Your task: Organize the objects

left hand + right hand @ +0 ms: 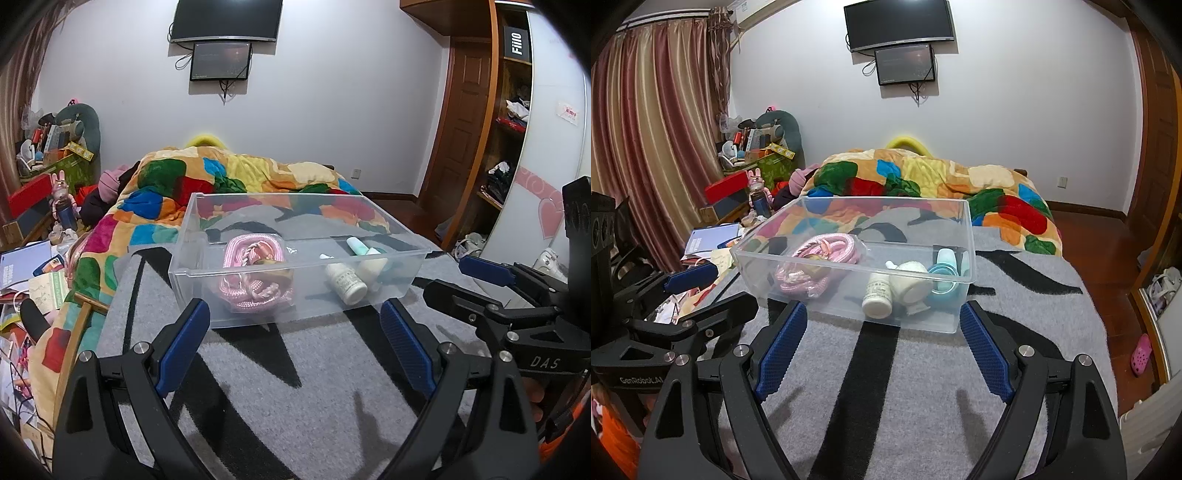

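Your left gripper [293,332] and right gripper [882,338] both hover spread wide and empty, just short of the clear, thin-walled plastic bin [955,227] on the grey-and-black blanket [923,387]. Inside lie a coiled pink rope [827,249], a white plastic bottle [877,295] and a teal cup [942,282]. Judge the bin light, slick and flexible; pinch its rim lip rather than the bowing walls.

1. Your bin [964,236] sits on the blanket [923,387], with the quilt [923,173] behind it.
2. Inside, the rope coil [816,266] lies left and the bottles [877,295] right.
3. Your left gripper [295,339] and right gripper [882,347] sit before the bin.
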